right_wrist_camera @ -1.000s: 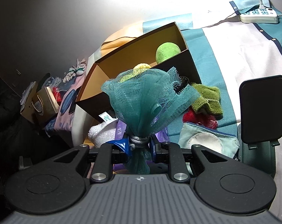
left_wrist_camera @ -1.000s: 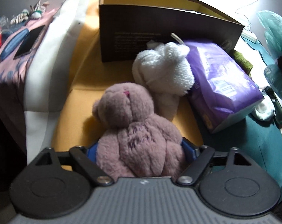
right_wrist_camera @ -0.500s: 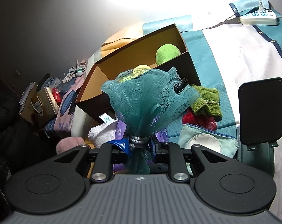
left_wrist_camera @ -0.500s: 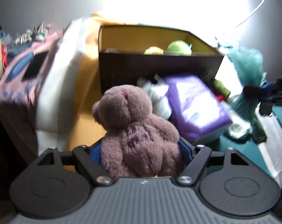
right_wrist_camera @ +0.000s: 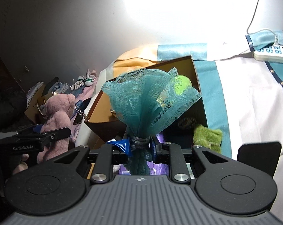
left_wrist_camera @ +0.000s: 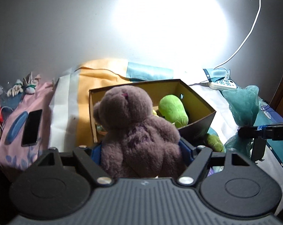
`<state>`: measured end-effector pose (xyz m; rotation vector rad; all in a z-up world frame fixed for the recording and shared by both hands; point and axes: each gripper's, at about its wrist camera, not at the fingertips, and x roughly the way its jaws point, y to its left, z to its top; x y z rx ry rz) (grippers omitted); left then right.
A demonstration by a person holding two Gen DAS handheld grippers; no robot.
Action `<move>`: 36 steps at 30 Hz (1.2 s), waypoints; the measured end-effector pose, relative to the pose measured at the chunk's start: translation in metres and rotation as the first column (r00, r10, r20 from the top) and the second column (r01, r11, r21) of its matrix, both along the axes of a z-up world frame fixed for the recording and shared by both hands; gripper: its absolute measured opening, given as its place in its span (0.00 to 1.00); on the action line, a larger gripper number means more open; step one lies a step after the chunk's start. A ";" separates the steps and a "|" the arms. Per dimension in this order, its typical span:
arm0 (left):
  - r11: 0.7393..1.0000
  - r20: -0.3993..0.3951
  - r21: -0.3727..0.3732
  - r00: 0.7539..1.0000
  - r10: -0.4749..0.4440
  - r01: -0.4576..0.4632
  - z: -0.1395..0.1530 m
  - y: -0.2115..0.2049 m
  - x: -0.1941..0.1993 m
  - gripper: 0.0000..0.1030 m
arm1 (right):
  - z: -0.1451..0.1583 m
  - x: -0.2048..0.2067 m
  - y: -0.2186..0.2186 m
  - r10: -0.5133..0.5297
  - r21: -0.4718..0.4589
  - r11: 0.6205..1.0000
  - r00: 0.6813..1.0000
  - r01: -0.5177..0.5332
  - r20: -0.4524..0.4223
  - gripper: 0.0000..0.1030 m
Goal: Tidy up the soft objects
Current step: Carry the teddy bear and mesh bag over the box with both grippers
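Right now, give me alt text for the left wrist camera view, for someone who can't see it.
The left gripper grips a mauve teddy bear by its body, held up in front of an open cardboard box with a green plush toy inside. At the right edge, the right gripper pinches a teal mesh bath puff; a black phone lies on pink fabric at left.

Both hand-held grippers clamped: left hand-held gripper [left_wrist_camera: 141, 150] wide, right hand-held gripper [right_wrist_camera: 140, 143] narrow

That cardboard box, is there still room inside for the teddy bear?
Yes: the box shows bare floor along its left and back walls, beside the green plush. In front it is crowded with the green cloth and purple pack.
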<state>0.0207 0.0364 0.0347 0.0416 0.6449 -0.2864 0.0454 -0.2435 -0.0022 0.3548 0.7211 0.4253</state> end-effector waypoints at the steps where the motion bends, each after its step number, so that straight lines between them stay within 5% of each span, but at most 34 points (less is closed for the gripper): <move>1: 1.000 0.005 0.004 1.000 -0.003 0.003 0.004 -0.002 0.007 0.74 | 0.006 0.004 -0.001 0.003 -0.012 1.000 1.000 -0.003 0.015 0.02; 16: 0.992 0.024 0.108 0.998 0.066 -0.068 0.023 -0.031 0.097 0.74 | 0.083 0.066 -0.005 0.049 -0.145 0.989 0.978 -0.020 0.201 0.02; 24: 0.985 -0.008 0.132 0.994 0.111 -0.109 0.010 -0.045 0.124 0.75 | 0.071 0.095 0.002 0.043 -0.162 0.987 0.978 -0.010 0.205 0.02; 36: 0.976 -0.102 0.164 0.981 0.165 -0.147 -0.032 -0.050 0.164 0.75 | 0.026 0.141 0.012 0.026 -0.145 0.989 0.995 -0.013 0.093 0.03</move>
